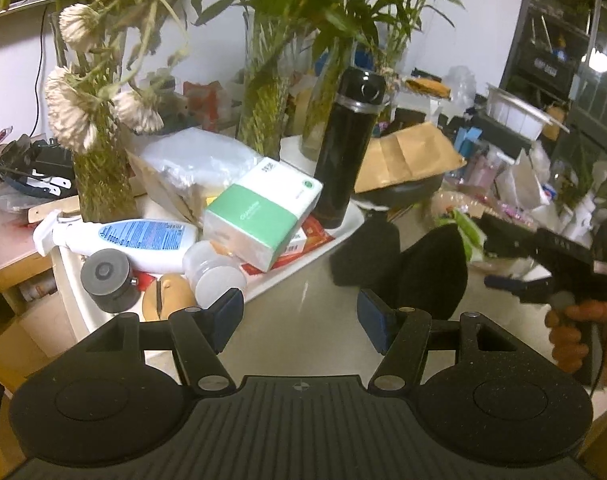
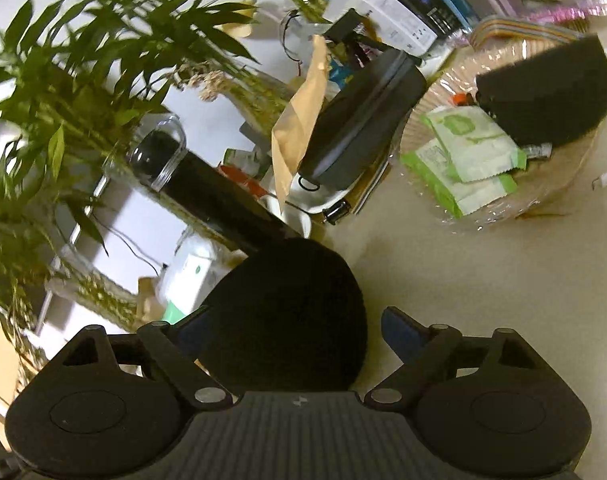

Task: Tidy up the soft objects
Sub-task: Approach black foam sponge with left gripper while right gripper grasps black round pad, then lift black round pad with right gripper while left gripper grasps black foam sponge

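In the right wrist view a black half-round foam piece (image 2: pixel 291 320) stands on the pale table between the fingers of my right gripper (image 2: pixel 297 330). The jaws are wide, and a gap shows between the foam and the right blue pad (image 2: pixel 403 332). A second black foam piece (image 2: pixel 551 96) lies in a clear plastic basket (image 2: pixel 503 216) at the far right. My left gripper (image 1: pixel 302 317) hangs open and empty over bare table. Ahead of it stand a black foam block (image 1: pixel 365 252) and the half-round foam (image 1: pixel 433 272), with the right gripper (image 1: pixel 489 260) and a hand (image 1: pixel 571 336) to their right.
A white tray (image 1: pixel 335 240) on the left holds a tissue box (image 1: pixel 263 212), a lotion bottle (image 1: pixel 131 240), a black flask (image 1: pixel 347 152) and jars. Vases of green plants (image 1: pixel 263 112) stand behind. A dark zip case (image 2: pixel 363 120), a brown envelope (image 2: pixel 299 120) and wipe packets (image 2: pixel 471 148) crowd the far side.
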Motion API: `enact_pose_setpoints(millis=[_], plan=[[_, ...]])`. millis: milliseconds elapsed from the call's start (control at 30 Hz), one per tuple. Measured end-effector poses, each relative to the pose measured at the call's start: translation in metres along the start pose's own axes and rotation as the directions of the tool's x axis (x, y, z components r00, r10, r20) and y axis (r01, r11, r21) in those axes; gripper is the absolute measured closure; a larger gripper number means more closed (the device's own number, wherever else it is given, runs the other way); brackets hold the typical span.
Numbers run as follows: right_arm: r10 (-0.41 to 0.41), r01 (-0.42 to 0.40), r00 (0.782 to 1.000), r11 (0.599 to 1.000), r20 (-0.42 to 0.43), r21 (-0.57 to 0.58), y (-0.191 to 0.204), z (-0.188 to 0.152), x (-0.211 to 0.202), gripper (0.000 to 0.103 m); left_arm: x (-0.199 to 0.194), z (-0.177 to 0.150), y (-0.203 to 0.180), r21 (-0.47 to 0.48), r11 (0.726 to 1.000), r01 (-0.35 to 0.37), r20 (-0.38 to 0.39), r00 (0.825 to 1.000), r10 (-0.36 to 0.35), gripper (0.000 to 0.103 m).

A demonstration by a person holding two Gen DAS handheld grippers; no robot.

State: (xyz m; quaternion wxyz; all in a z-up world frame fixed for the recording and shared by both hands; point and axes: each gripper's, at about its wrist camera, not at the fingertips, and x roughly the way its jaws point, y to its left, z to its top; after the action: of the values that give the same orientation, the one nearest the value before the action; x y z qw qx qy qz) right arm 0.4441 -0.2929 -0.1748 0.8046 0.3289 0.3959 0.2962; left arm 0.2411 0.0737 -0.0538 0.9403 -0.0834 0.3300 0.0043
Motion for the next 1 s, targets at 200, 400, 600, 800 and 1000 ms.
enact_pose_setpoints(millis=[200, 400, 600, 800, 1000], plan=[[0.082, -0.084, 0.996, 0.989, 0.023, 0.119, -0.013, 0.008, 0.018, 0.016, 0.002, 0.0, -0.001, -0.012, 1.0, 0.013, -0.016, 1.0, -0.013, 0.041], [0.181, -0.183, 0.983, 0.95, 0.031, 0.253, -0.025, 0.009, 0.042, 0.027, 0.006, -0.001, -0.006, 0.015, 1.0, 0.014, -0.032, 0.999, -0.014, 0.041], [0.277, -0.27, 0.96, 0.879, 0.04, 0.392, -0.037, 0.005, 0.054, 0.072, 0.008, -0.002, -0.006, 0.02, 1.0, 0.018, -0.035, 0.999, -0.017, 0.041], [0.293, -0.28, 0.956, 0.912, 0.002, 0.301, -0.012, 0.012, 0.037, 0.089, 0.008, -0.002, -0.003, 0.006, 1.0, 0.023, -0.031, 0.999, -0.023, 0.041], [0.246, -0.243, 0.969, 0.957, -0.001, 0.158, 0.016, 0.025, 0.004, 0.093, 0.002, -0.001, -0.001, 0.014, 1.0, 0.011, 0.018, 1.0, -0.011, 0.041]])
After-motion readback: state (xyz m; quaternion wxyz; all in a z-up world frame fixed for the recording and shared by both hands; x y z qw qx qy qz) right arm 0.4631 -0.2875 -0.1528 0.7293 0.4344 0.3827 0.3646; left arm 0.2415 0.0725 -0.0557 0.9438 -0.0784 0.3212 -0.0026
